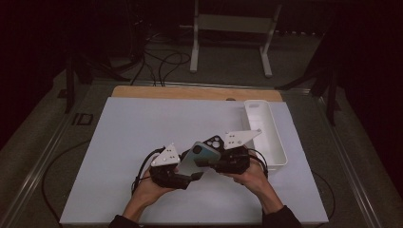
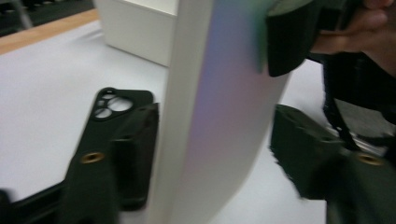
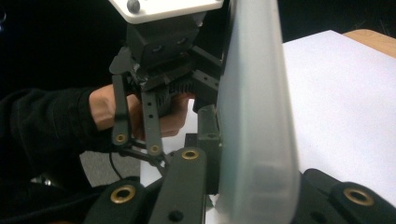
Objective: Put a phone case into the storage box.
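The phone point(image 1: 198, 156) is held above the white surface point(image 1: 123, 142), between both grippers, long axis tilted up toward the far right; the left gripper point(image 1: 183, 176) pinches its lower end, the right gripper point(image 1: 209, 159) its upper part; a black phone case point(image 2: 109, 121) lies behind on the surface, tray point(image 1: 275, 142) beyond; no legible writing.

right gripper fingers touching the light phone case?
Touching: right gripper view shows the right gripper fingers pressed on both sides of the light phone case.
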{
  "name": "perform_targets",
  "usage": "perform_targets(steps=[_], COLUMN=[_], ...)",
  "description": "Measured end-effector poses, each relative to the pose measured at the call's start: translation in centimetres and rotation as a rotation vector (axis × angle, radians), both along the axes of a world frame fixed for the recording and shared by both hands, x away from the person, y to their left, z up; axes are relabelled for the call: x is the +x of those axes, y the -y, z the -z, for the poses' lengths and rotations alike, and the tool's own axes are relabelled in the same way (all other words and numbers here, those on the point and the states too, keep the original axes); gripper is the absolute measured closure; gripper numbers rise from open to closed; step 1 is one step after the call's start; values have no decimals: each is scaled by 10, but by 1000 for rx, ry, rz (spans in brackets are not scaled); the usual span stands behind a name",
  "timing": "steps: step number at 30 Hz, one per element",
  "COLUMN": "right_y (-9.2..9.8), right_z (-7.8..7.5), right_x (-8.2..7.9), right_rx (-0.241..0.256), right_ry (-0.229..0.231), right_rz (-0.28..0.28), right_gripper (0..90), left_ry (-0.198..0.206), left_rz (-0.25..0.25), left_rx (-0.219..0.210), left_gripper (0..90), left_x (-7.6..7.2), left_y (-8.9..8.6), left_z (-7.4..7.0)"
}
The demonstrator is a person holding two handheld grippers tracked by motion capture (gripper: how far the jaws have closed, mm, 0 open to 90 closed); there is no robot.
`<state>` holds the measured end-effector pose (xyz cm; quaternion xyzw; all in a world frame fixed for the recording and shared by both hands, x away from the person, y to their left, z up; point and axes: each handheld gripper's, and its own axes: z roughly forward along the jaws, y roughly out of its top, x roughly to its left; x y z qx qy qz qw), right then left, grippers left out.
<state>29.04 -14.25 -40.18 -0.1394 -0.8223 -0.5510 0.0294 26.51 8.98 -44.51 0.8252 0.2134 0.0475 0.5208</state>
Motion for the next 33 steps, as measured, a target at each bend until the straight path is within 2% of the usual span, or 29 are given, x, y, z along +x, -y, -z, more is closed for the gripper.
perform_targets(steps=[2,5,10,12,13,16,19,22,25,28,33], right_y=[0,3,6,5,6,7,7,9,9,10,9], right_z=[0,0,-3,-4,-5,-5,-4,-3,-2,-1,-3], right_x=[1,4,6,7,6,5,6,7,7,5,3], right_rx=[-14,-28,-34,-40,-42,-51,-57,-46,-50,-34,-14], right_ry=[2,18,20,37,44,79,76,48,40,34,41], right_rz=[-7,-14,-25,-18,3,57,119,182,222,268,310], right_gripper=[874,853,725,599,540,453,375,282,252,242,224], left_ry=[2,-24,-38,-39,-38,-30,-20,-11,-5,-5,-4], left_rz=[11,41,90,97,90,65,29,-16,-71,-118,-172], left_rx=[12,7,27,27,28,25,32,32,32,31,29], left_gripper=[468,583,736,813,852,861,863,863,863,863,863], left_x=[-1,1,0,0,0,0,1,1,2,4,5], left_y=[1,0,6,7,7,5,5,4,3,1,-1], left_z=[0,1,5,6,6,5,4,4,4,4,5])
